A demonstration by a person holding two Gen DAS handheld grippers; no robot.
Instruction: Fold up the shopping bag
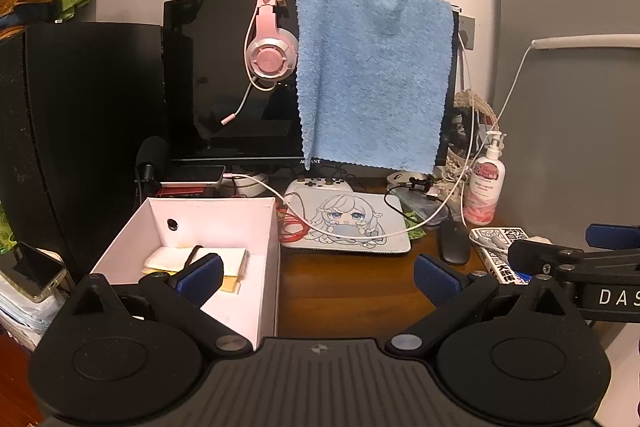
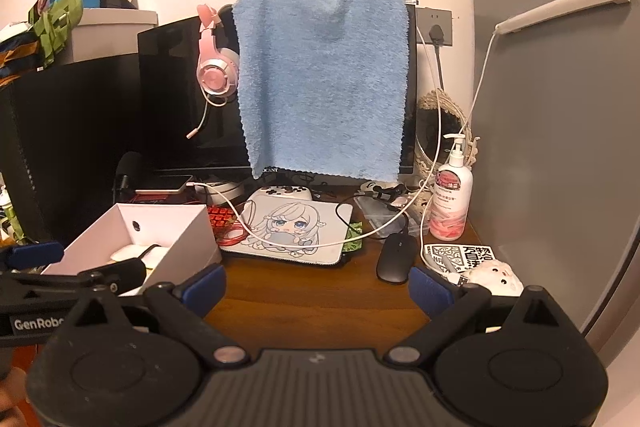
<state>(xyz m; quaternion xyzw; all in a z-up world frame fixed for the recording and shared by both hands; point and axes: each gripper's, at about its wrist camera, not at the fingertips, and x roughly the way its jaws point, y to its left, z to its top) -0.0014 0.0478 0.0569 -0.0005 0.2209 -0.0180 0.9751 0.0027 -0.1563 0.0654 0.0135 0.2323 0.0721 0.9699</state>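
Note:
No spread-out shopping bag shows in either view. A white open box (image 1: 276, 227) (image 2: 180, 243) stands on the wooden desk at the left. Inside it lies a folded white and yellow bundle with a black strap (image 1: 200, 259) (image 2: 132, 253); I cannot tell whether this is the bag. My left gripper (image 1: 318, 279) is open and empty, its left fingertip over the box's near corner. My right gripper (image 2: 317, 287) is also open and empty above bare desk. Each tool appears at the edge of the other's view, side by side.
A monitor draped with a blue towel (image 1: 372, 71) and pink headset (image 1: 270, 55) stands at the back. On the desk lie a printed mouse pad (image 2: 296, 227), black mouse (image 2: 396, 263), pump bottle (image 2: 450, 199), book (image 2: 460, 255) and cables. A grey panel (image 2: 560, 147) borders the right.

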